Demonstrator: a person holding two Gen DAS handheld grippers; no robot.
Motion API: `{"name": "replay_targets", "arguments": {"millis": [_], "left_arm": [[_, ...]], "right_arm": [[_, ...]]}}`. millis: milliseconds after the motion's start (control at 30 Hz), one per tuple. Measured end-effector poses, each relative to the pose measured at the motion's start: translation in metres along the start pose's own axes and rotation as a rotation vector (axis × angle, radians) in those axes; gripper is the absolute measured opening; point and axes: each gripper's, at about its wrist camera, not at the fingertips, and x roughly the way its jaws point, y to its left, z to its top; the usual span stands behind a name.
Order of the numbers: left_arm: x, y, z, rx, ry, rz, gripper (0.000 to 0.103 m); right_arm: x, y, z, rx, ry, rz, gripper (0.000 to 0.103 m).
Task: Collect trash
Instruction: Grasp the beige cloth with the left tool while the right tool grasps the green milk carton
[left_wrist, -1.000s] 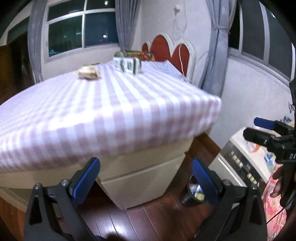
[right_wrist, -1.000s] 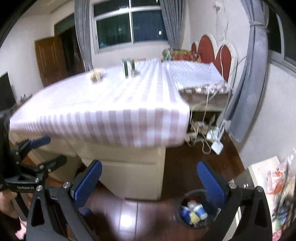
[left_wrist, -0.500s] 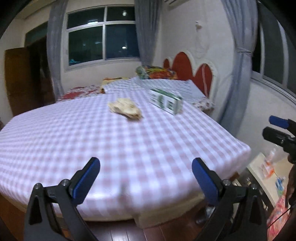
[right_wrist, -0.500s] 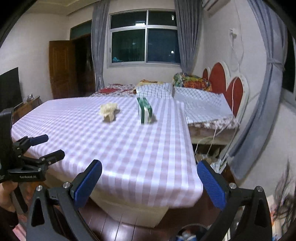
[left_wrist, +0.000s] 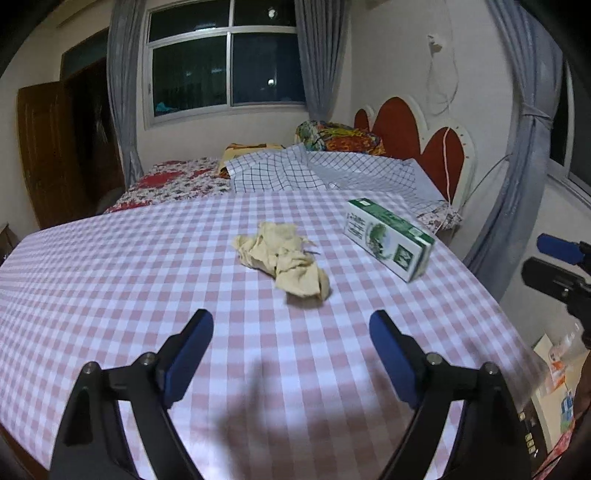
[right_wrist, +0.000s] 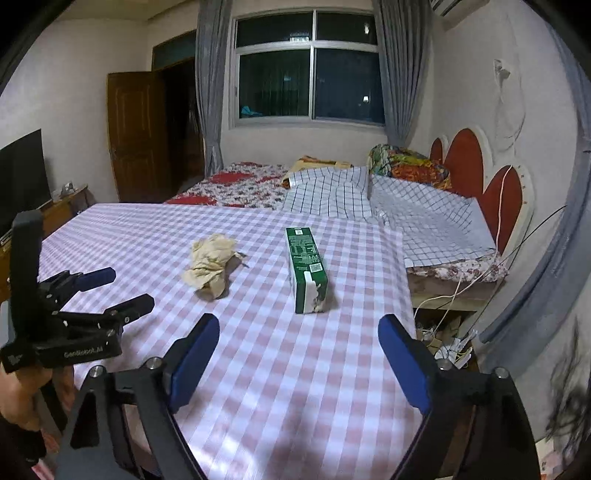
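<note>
A crumpled beige paper wad (left_wrist: 282, 260) lies on the pink checked tablecloth (left_wrist: 110, 280), with a green and white carton (left_wrist: 388, 238) lying on its side to its right. My left gripper (left_wrist: 291, 339) is open and empty, hovering just short of the wad. In the right wrist view the wad (right_wrist: 210, 264) and the carton (right_wrist: 306, 269) lie ahead. My right gripper (right_wrist: 299, 343) is open and empty, in line with the carton. The left gripper (right_wrist: 110, 288) shows at the left there.
A bed (right_wrist: 424, 221) with checked sheets and a red heart headboard (right_wrist: 491, 184) adjoins the table's far side. Cables and a power strip (right_wrist: 450, 339) lie on the floor right of the table. A door (right_wrist: 136, 136) and a TV (right_wrist: 22, 173) stand at left.
Both grippers have risen from below the table edge, beside the floor bin, to above the tabletop and moved toward the wad and carton. Both stayed open.
</note>
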Motion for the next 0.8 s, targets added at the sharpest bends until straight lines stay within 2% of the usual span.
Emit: {"name": "replay_targets", "arguments": {"millis": [233, 533, 667, 800], "left_arm": [[0.037, 0.0, 0.018, 0.006, 0.041, 0.009, 0.087], [0.094, 0.0, 0.031, -0.019, 0.154, 0.021, 0.082], [0.11, 0.011, 0.033, -0.012, 0.2, 0.074, 0.082], [0.106, 0.031, 0.037, -0.034, 0.192, 0.1, 0.082]], "right_arm": [[0.054, -0.001, 0.016, -0.02, 0.069, 0.01, 0.078], [0.121, -0.011, 0.02, -0.011, 0.183, 0.012, 0.073], [0.141, -0.008, 0.022, -0.02, 0.219, 0.019, 0.069], [0.154, -0.009, 0.024, -0.004, 0.231, 0.029, 0.067]]}}
